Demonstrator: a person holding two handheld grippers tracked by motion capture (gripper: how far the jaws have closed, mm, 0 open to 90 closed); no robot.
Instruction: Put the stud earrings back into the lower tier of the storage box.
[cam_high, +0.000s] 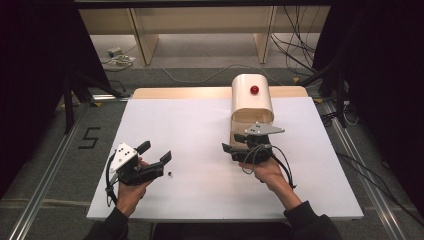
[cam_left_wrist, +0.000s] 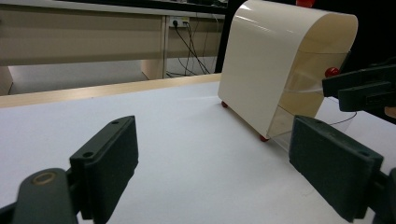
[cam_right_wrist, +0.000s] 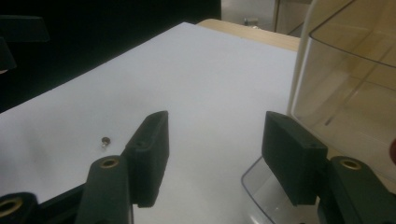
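Bread box (cam_high: 252, 97): stands at the table's (cam_high: 190, 130) far right; cream shell looks stiff, light and smooth.
Clear door (cam_right_wrist: 348, 84): probably thin and brittle; best taken by its red knob (cam_left_wrist: 332, 72), seen in the left gripper view.
Right gripper (cam_high: 239, 144): jaws spread, empty, beside the door.
Left gripper (cam_high: 156, 152): spread, empty, well apart.
Small screw (cam_right_wrist: 105, 140): clearest in the right gripper view.

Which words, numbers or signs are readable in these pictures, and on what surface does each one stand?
"5": a dark numeral on the grey floor, left of the table.
No readable text on the cream box or on either gripper.
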